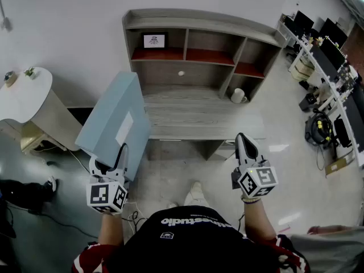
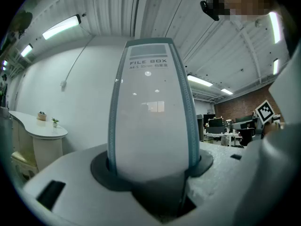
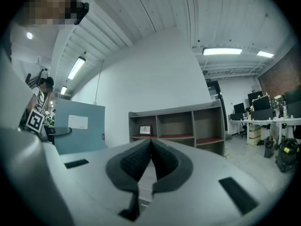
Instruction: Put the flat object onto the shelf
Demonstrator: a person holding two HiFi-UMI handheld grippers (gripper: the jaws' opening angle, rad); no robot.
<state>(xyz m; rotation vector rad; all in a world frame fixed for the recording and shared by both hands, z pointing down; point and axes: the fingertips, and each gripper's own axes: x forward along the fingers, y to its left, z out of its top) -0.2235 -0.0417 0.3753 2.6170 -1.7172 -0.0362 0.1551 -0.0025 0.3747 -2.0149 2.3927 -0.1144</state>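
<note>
Left of the left hand-held gripper (image 1: 121,155) stands a white rounded table (image 1: 23,92) bearing two small plants (image 2: 48,118). The left hand-held gripper clamps the lower edge of a blue file box (image 1: 114,121). The box rises ahead of the jaws, in the air and short of the shelf (image 1: 196,19). The shelf stands beyond both grippers. The right hand-held gripper (image 1: 243,140), well apart to the right, has its jaws pressed together with nothing between them.

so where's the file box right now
Head view, left side: the file box is clamped in the left hand-held gripper, beside the shelf's left end.
</note>
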